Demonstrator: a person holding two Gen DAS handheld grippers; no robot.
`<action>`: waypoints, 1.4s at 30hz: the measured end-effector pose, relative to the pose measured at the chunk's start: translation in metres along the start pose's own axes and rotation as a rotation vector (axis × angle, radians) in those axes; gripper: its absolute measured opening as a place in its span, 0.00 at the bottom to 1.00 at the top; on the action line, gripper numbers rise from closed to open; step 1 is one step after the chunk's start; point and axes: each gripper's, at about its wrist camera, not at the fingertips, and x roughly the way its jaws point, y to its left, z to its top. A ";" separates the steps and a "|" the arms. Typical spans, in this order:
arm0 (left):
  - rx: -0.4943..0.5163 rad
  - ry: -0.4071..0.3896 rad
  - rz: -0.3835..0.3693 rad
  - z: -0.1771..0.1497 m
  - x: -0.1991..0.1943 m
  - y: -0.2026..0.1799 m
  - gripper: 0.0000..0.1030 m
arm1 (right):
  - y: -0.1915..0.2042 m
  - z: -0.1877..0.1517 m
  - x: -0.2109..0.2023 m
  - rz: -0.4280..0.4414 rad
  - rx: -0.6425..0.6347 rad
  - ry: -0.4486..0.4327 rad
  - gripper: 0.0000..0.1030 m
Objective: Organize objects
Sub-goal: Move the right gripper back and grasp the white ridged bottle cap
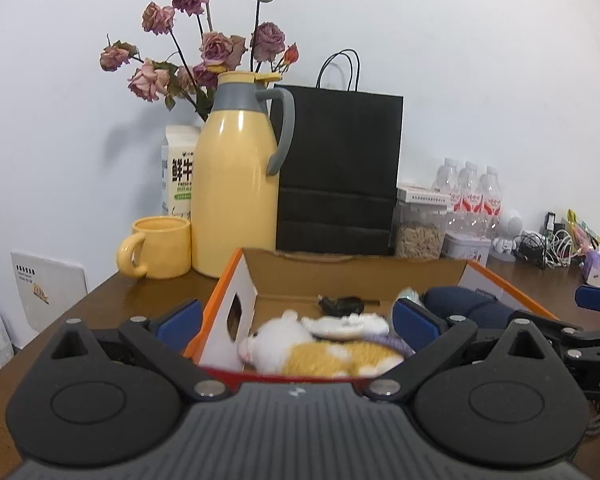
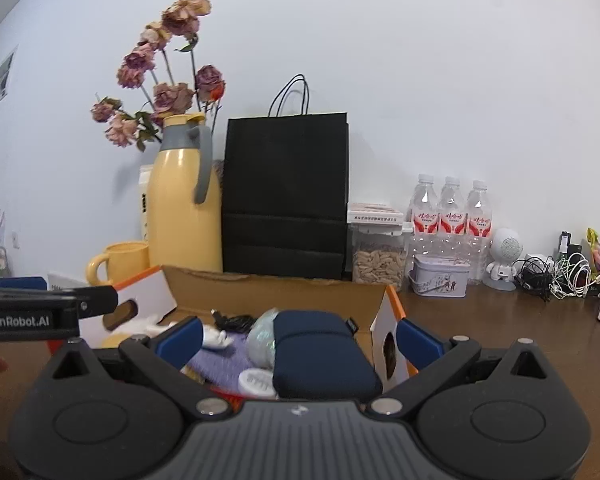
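My left gripper hangs at the near edge of the cardboard box, its blue fingers spread wide and gripping nothing; one stands outside the box's left wall, the other above its inside. Left of the box on the worktop stands a yellow mug, and just behind the box's left corner a tall yellow thermos jug with a grey handle, a milk carton and dried roses behind it. Directly behind the box leans a black paper bag.

Inside the box, at its left, lies a white and orange plush toy on something purple. Toward the back of the box is a black cable. Right of the plush sits a pale shiny bundle, then a dark navy pouch against the box's right side, with a white round lid at its near left corner.

My right gripper hovers over the near right part of the box, fingers wide apart and empty, the navy pouch between them though I cannot tell whether they touch it.

Right of the box, behind it, stand a clear jar of seeds, a small tin, three water bottles, a little white robot figure and tangled cables.
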 end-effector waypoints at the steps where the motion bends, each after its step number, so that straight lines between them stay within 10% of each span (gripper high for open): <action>1: 0.003 0.002 -0.001 -0.002 -0.002 0.001 1.00 | 0.001 -0.002 -0.003 0.004 -0.005 0.003 1.00; 42: -0.022 0.228 0.086 -0.059 -0.092 0.049 1.00 | 0.053 -0.070 -0.085 0.201 -0.037 0.311 0.96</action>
